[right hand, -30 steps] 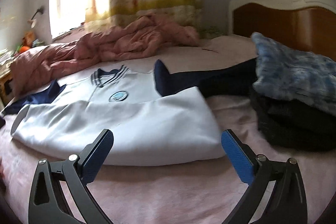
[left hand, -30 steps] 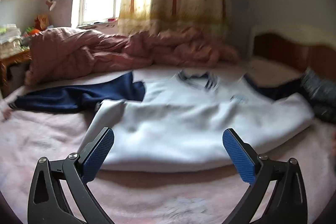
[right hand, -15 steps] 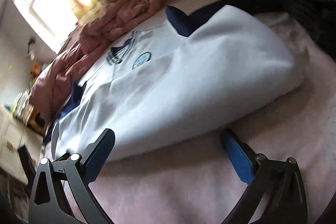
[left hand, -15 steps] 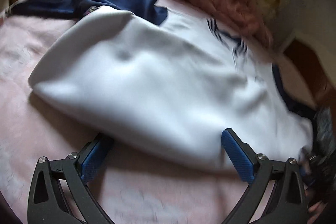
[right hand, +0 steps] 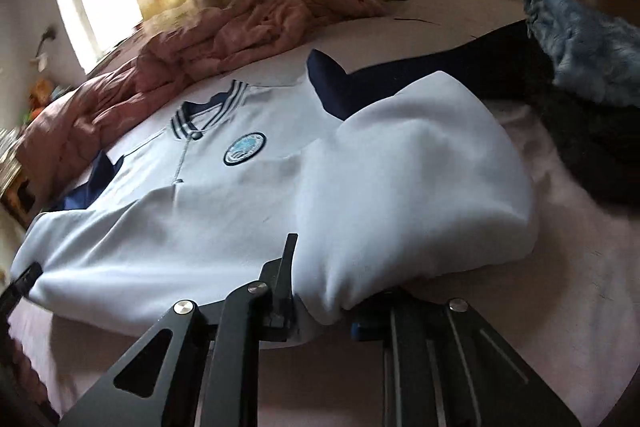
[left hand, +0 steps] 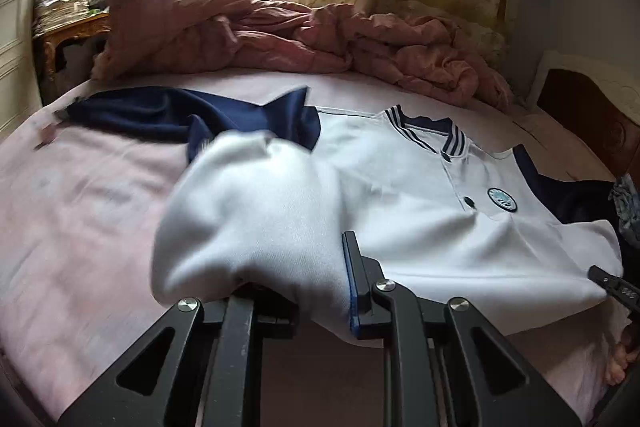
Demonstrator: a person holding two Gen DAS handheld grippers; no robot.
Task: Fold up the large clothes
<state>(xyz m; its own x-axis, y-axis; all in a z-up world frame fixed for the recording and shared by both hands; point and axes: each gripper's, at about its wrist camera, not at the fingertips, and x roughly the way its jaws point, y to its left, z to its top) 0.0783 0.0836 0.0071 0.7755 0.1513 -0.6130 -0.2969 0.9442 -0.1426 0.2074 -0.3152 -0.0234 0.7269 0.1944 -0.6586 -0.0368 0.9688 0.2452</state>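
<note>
A white jacket [left hand: 420,195] with navy sleeves [left hand: 160,115], a striped collar and a round badge lies front-up on the pink bed sheet [left hand: 80,195], its lower part folded up. My left gripper [left hand: 296,267] is closing on the near left corner of the fold, and white cloth bunches between its jaws and hides one finger. In the right wrist view the jacket [right hand: 200,211] fills the middle. My right gripper [right hand: 332,279] is closing on the near right corner, with the cloth pinched between its jaws. The right gripper's tip [left hand: 612,283] shows at the jacket's far end.
A crumpled pink quilt [left hand: 240,31] lies along the far side under the window and curtain. A blue fuzzy item [right hand: 580,39] and a dark pile [right hand: 592,147] sit on the right by the wooden headboard [left hand: 592,115]. A side table [left hand: 64,23] with papers stands at left.
Both grippers went from wide open in front of the folded edge to closed down on it. The cloth now bunches up between each pair of jaws.
</note>
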